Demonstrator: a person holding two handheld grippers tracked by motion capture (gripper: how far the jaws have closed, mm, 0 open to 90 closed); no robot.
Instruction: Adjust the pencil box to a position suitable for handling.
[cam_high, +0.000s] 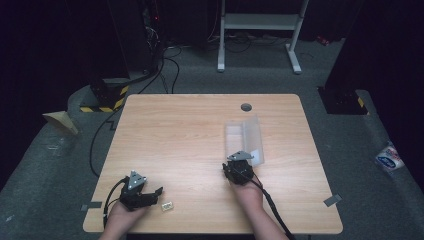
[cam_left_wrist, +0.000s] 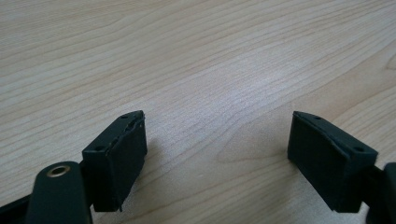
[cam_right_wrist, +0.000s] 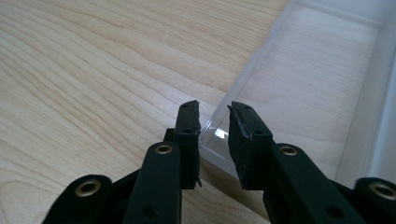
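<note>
Right hand-held gripper (cam_right_wrist: 214, 122): jaws drawn close together astride the near corner wall of a clear plastic box (cam_right_wrist: 322, 88), one jaw outside and one inside. A sliver of gap shows on either side of the wall, so whether the pads have bitten yet cannot be told; the straddle looks meant to pinch the thin rim, the one part that offers a hold.

Clear plastic box (cam_high: 244, 136): lies open-topped on the surface, right of centre, long side running away from the person. Wood grain shows through its floor, and it appears empty. Its near end sits right at the right hand-held gripper (cam_high: 240, 162), likely so it can be steadied or dragged.

Left hand-held gripper (cam_left_wrist: 217, 140): jaws spread wide with bare wood between them, gripping nothing. It rests low at the near left of the surface (cam_high: 190, 130), well apart from the box, apparently parked until needed.

Left hand-held gripper, from above (cam_high: 150, 192): tips point right, toward a small pale object (cam_high: 167, 205) lying just beside them near the front edge. Too small to identify, though its spot suggests it is next to be picked up.

Surface: light wood, a round cable hole (cam_high: 246, 107) near the far edge.

Judgement: box is being secured first, giving the small piece a fixed place to go.
</note>
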